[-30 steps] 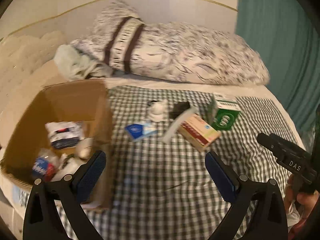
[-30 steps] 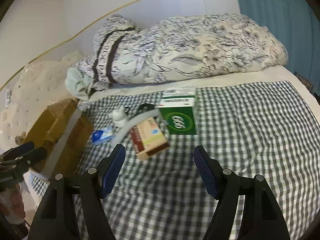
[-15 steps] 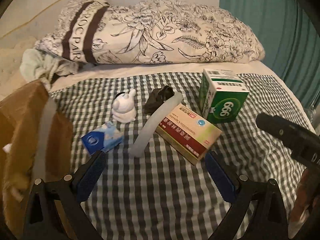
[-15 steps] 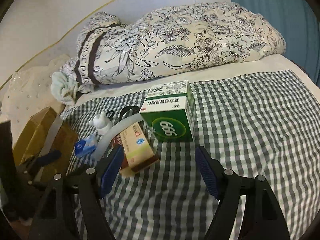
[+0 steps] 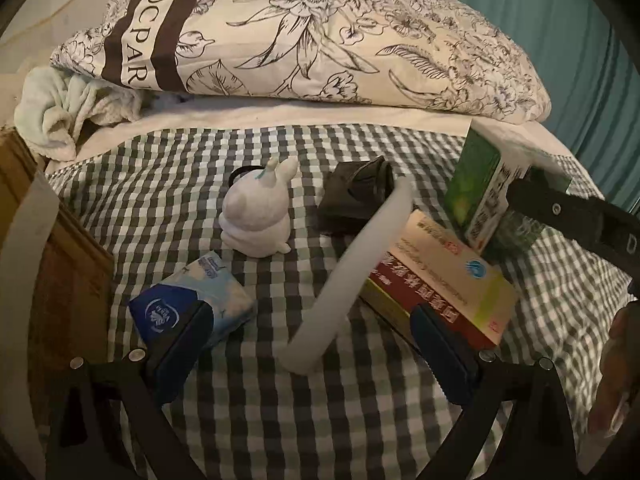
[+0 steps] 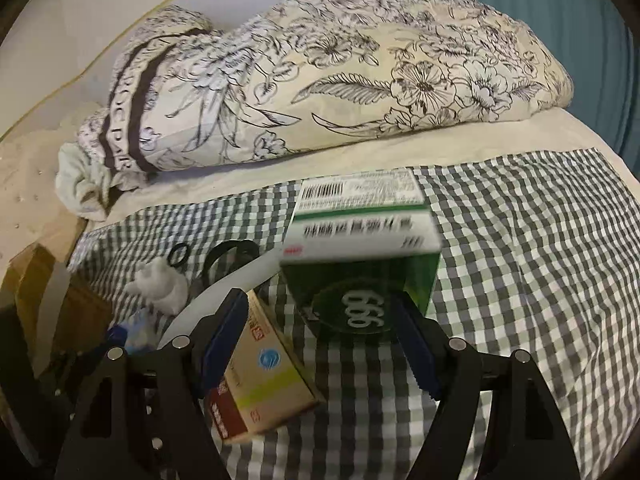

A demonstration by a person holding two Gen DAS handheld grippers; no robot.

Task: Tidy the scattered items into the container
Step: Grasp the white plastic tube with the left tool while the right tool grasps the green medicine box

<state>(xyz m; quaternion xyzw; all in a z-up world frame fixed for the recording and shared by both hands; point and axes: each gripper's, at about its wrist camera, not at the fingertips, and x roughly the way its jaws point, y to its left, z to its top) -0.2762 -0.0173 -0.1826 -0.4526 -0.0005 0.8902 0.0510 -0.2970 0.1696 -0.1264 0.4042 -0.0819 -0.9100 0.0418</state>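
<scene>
Scattered items lie on a checked bedspread. My left gripper (image 5: 312,344) is open, its jaws straddling a white foam tube (image 5: 352,272), with a blue tissue pack (image 5: 196,304) by the left finger and a red and tan medicine box (image 5: 444,276) by the right. A white rabbit figure (image 5: 258,216) and a dark pouch (image 5: 356,196) lie beyond. My right gripper (image 6: 320,340) is open just in front of a green box (image 6: 360,256), its jaws either side of it and apart from it. The cardboard box (image 5: 52,264) stands at the left.
A folded floral duvet (image 5: 320,36) and a pale green towel (image 5: 72,116) lie at the head of the bed. A teal curtain (image 5: 580,48) hangs at the right. A black hair tie (image 6: 178,255) lies near the rabbit figure (image 6: 160,286).
Both grippers have moved forward toward the items. The left one swung right away from the cardboard box. The green box now fills the space in front of the right gripper.
</scene>
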